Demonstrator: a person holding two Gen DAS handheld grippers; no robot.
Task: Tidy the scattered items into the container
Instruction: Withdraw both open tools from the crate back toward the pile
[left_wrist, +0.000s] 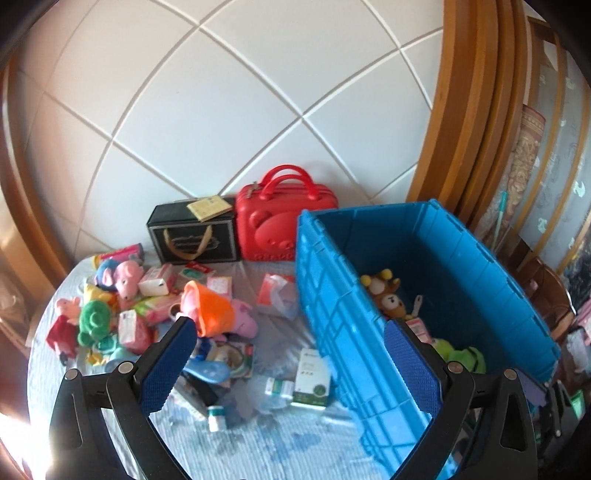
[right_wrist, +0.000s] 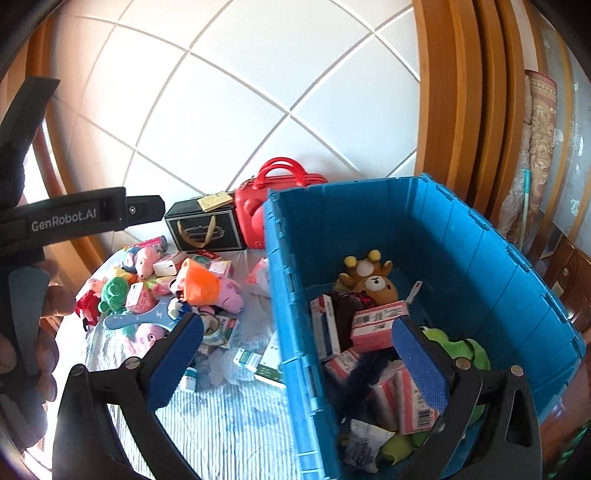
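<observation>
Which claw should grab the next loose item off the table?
Left, probably. The left claw is open above the loose pile, near the green-and-white box, while the right claw is open astride the blue bin wall.

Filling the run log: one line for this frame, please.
left gripper: open, empty | right gripper: open, empty | blue crate: partly filled | toy pile: on table, uncollected

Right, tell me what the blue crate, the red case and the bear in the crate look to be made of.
Blue crate: looks like rigid moulded plastic, matte, with ribbed walls.
Red case: probably hard plastic, slightly glossy, with an embossed bear face and moulded handles.
Bear: plush fabric, going by its soft, fuzzy brown surface.
</observation>
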